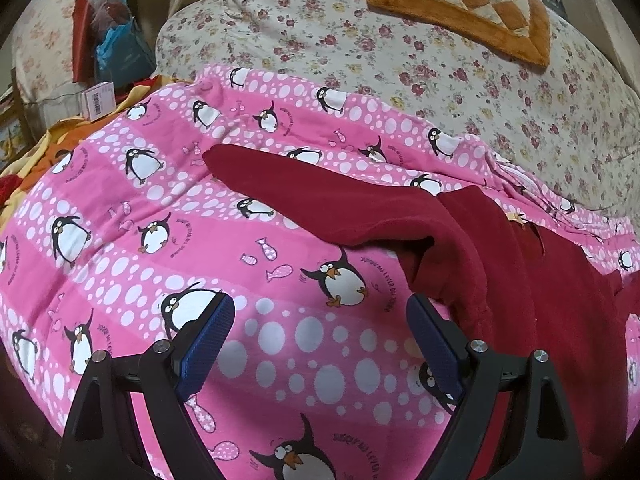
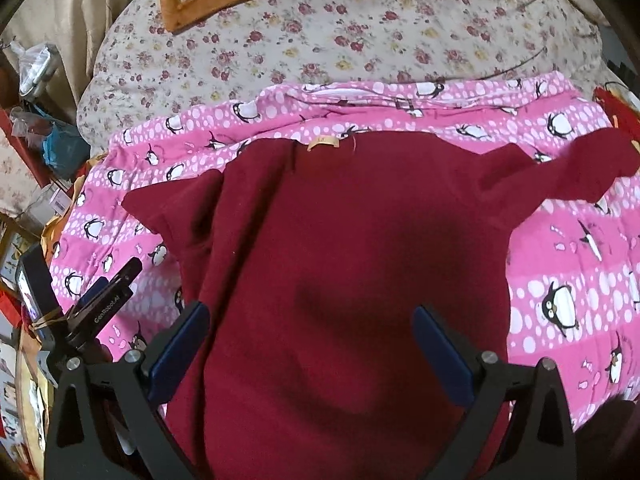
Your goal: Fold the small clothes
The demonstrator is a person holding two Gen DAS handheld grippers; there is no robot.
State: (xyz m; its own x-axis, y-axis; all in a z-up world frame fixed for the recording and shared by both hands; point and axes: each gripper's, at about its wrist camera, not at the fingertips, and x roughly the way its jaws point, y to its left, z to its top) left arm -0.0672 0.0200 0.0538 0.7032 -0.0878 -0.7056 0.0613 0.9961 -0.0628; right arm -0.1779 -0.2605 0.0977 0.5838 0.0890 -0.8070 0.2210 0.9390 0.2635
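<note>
Reading "GenRobot.AI": left tool (image 2: 108, 304).

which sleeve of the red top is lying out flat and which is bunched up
The left sleeve lies stretched flat across the penguin blanket; the right sleeve is bunched.

A bed in a floral sheet (image 2: 360, 32) is carrying a pink penguin blanket (image 1: 160, 240) spread across it. An orange checkered cushion (image 1: 464, 4) is lying at one o'clock, and a dark red garment (image 2: 340, 260) is resting flat on the blanket.
</note>
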